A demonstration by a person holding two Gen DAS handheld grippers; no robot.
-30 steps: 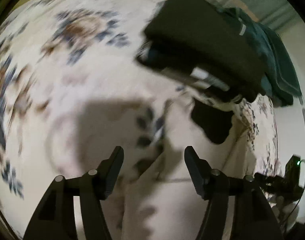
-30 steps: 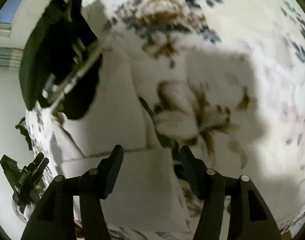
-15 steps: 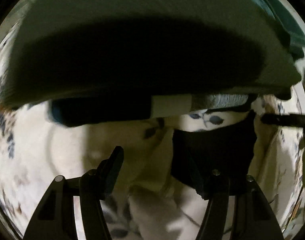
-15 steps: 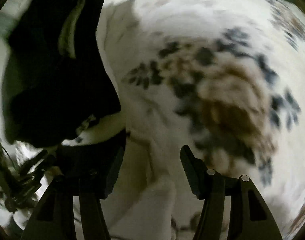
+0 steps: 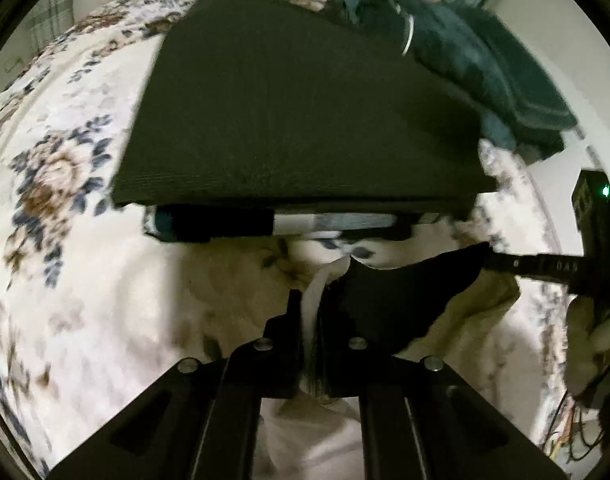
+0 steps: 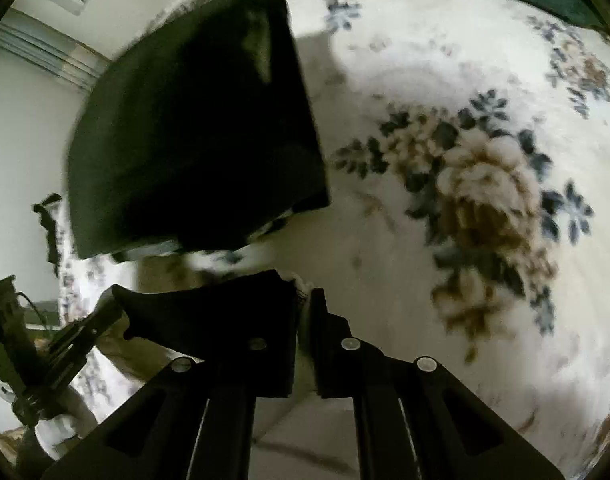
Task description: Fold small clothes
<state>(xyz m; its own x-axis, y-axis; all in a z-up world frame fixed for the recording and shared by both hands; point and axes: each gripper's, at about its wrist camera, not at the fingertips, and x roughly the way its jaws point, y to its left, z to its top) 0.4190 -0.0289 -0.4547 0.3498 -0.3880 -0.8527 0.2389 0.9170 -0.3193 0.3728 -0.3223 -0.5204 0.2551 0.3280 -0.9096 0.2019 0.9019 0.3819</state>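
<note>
While both tools pinch it, small cream garment (image 5: 305,432) w/ dark panel hangs over floral bed (image 5: 65,264): left tool (image 5: 311,344) and right tool (image 6: 303,336) clamped on edge. Light, limp, thin fabric; prob. best gripped at corners, taut.

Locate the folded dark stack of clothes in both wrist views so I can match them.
Left wrist: the folded dark stack fills the upper centre, beyond the left gripper, which is shut on the cream garment.
Right wrist: the stack sits upper left, above the right gripper.
Shared landmark: the floral bedspread under everything.
</note>
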